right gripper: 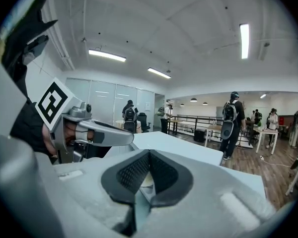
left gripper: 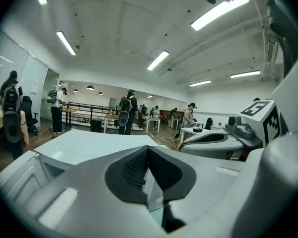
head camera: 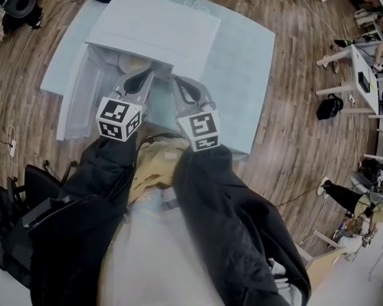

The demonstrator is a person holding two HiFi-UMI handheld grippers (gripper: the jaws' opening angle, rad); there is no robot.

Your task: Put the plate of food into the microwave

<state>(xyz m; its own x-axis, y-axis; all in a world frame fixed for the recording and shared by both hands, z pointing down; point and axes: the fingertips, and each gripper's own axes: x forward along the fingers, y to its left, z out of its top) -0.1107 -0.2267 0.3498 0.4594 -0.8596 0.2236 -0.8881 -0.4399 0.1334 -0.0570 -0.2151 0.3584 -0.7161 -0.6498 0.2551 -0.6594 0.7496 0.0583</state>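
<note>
The plate of food seems to sit just inside the open microwave, straight ahead on the far side of both grippers. The left gripper and the right gripper hang side by side near the opening, jaws together and empty. The left is slightly nearer the plate. Only the right gripper view catches the plate, a pale sliver beyond its pads.

Bright even light from ceiling strip lamps; strong fisheye bending at edges; dark corners; foreground soft.

microwave mouth open ahead; door juts out at left.
</note>
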